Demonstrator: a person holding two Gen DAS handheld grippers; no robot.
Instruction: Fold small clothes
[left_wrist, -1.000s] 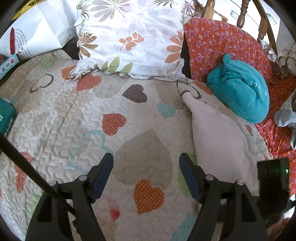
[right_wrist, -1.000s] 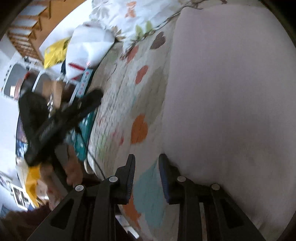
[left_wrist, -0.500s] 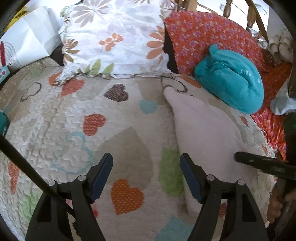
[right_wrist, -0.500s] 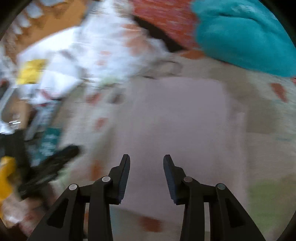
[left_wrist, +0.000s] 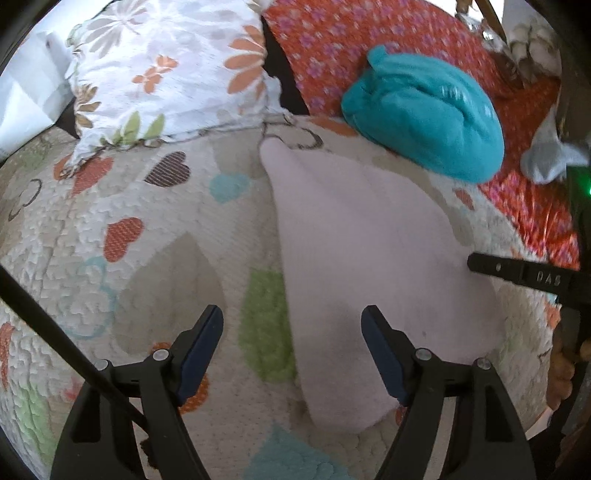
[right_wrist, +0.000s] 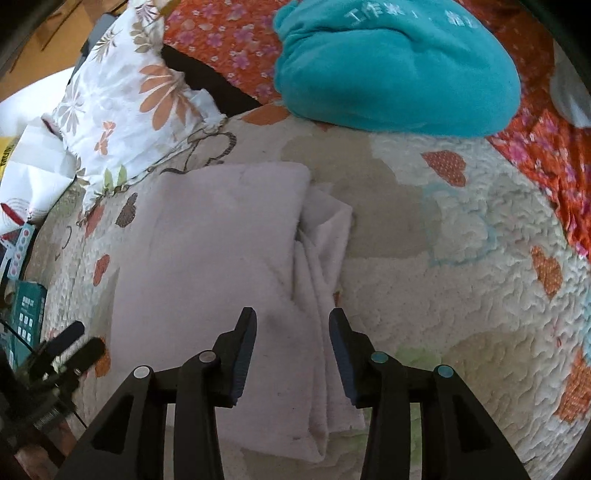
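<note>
A pale pink cloth (left_wrist: 369, 258) lies folded flat on the heart-patterned quilt (left_wrist: 155, 236). In the right wrist view the same pink cloth (right_wrist: 221, 251) shows its layered edges along its right side. My left gripper (left_wrist: 291, 332) hovers open above the cloth's left edge, nothing between its fingers. My right gripper (right_wrist: 291, 332) hangs over the cloth's layered right edge; its jaws are opening and the pads do not press on the fabric. A finger of the right gripper (left_wrist: 517, 273) reaches in from the right in the left wrist view.
A bundled teal garment (right_wrist: 395, 66) rests behind the cloth on an orange flowered cover (left_wrist: 369, 33). A white floral pillow (left_wrist: 166, 70) lies at the back left. A grey garment (left_wrist: 550, 158) sits far right. A teal box (right_wrist: 26, 314) lies off the quilt's left side.
The left gripper has slid right, from bare quilt to the cloth's left edge. The right gripper swung round from the quilt's side to face the cloth's layered edge, and its jaws widened.
</note>
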